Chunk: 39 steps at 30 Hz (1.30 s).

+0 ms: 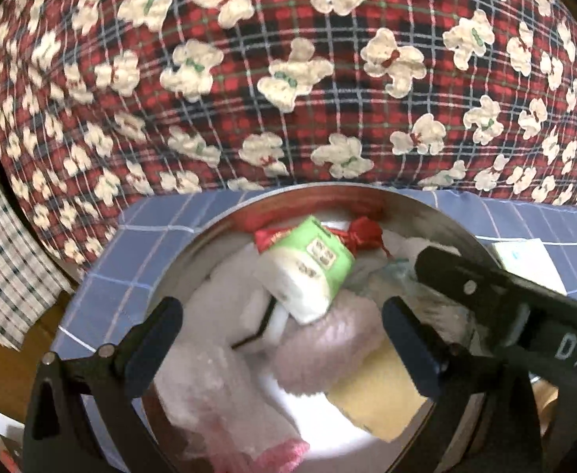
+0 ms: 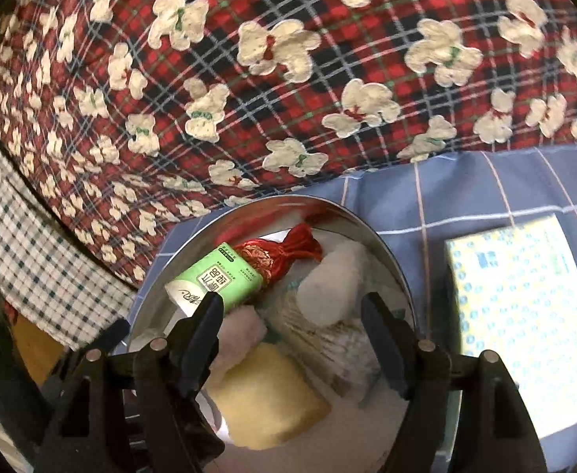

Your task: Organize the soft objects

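Note:
A round metal basin (image 1: 158,291) (image 2: 390,272) sits on a blue checked sheet and holds soft things: a green-and-white tissue pack (image 1: 308,272) (image 2: 213,280), a red drawstring pouch (image 1: 363,232) (image 2: 284,252), a yellow sponge (image 1: 379,394) (image 2: 264,398), pale pink fluffy cloths (image 1: 209,386) (image 2: 327,291) and a clear packet (image 2: 327,339). My left gripper (image 1: 280,335) is open and empty, just above the basin's contents. My right gripper (image 2: 292,327) is open and empty over the basin; it also shows in the left wrist view (image 1: 485,280).
A red plaid quilt with cream bears (image 1: 288,79) (image 2: 288,59) rises behind the basin. A patterned tissue pack (image 2: 520,307) lies on the blue sheet (image 2: 465,185) right of the basin. A green-checked cloth (image 1: 0,236) hangs at the left.

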Each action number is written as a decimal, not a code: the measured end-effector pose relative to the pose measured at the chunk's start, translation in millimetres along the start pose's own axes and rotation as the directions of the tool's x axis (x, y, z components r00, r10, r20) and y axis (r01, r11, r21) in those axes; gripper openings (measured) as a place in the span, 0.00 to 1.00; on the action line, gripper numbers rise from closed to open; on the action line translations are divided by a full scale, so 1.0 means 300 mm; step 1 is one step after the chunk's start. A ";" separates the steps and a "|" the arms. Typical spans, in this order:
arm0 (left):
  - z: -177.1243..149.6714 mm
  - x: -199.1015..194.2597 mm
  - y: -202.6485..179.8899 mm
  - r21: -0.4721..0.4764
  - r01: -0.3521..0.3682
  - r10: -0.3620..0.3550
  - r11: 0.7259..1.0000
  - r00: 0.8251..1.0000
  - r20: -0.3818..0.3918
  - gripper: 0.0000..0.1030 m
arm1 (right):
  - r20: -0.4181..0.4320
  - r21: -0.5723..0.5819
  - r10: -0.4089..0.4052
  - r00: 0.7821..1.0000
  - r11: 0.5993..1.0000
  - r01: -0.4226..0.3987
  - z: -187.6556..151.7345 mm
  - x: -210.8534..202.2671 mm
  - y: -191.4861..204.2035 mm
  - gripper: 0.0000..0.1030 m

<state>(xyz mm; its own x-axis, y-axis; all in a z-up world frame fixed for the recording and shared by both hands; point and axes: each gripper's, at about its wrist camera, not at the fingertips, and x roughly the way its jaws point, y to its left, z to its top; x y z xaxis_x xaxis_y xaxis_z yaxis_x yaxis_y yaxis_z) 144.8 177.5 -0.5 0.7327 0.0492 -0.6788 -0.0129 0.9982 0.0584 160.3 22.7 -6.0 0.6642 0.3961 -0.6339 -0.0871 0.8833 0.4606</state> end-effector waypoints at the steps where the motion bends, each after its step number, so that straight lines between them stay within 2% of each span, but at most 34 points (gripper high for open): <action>1: -0.008 0.004 0.005 -0.011 0.010 -0.010 1.000 1.000 -0.008 1.00 | 0.013 0.005 -0.003 1.000 1.000 0.003 -0.009 -0.007 0.000 0.73; 4: -0.029 0.011 0.014 -0.029 0.020 -0.021 0.999 0.999 -0.024 1.00 | 0.093 0.002 -0.022 0.995 1.000 0.021 -0.038 -0.047 0.002 0.73; 10: -0.040 -0.070 0.040 -0.069 -0.022 0.029 0.997 0.994 0.103 1.00 | 0.297 -0.041 -0.061 0.953 0.996 0.077 -0.064 -0.170 0.045 0.73; 18: -0.105 -0.148 0.066 -0.103 -0.068 0.092 0.992 0.965 0.245 1.00 | 0.507 -0.177 -0.080 0.858 0.965 0.195 -0.179 -0.281 0.137 0.73; 20: -0.125 -0.162 0.066 -0.104 -0.075 0.100 0.992 0.959 0.266 1.00 | 0.545 -0.206 -0.065 0.836 0.956 0.208 -0.216 -0.297 0.142 0.80; 22: -0.153 -0.184 0.071 -0.114 -0.078 0.109 0.990 0.950 0.293 1.00 | 0.583 -0.216 -0.060 0.810 0.950 0.226 -0.248 -0.316 0.136 0.80; 27: -0.201 -0.219 0.076 -0.142 -0.079 0.122 0.987 0.935 0.332 1.00 | 0.622 -0.237 -0.038 0.782 0.943 0.234 -0.292 -0.348 0.120 0.80; 32: -0.243 -0.247 0.059 -0.133 -0.087 0.130 0.987 0.924 0.361 1.00 | 0.624 -0.253 -0.012 0.781 0.943 0.217 -0.320 -0.362 0.114 0.81; 39: -0.288 -0.295 0.060 -0.157 -0.099 0.156 0.983 0.902 0.403 1.00 | 0.671 -0.294 0.017 0.741 0.924 0.245 -0.368 -0.387 0.133 0.81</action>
<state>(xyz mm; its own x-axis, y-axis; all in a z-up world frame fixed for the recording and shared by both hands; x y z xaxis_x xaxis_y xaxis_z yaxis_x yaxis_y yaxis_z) 20.9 194.1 -2.6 0.9330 0.1859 -0.3082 -0.1924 0.9813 0.0096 -2.2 39.5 17.4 0.9891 0.1405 -0.0446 -0.1362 0.9868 0.0879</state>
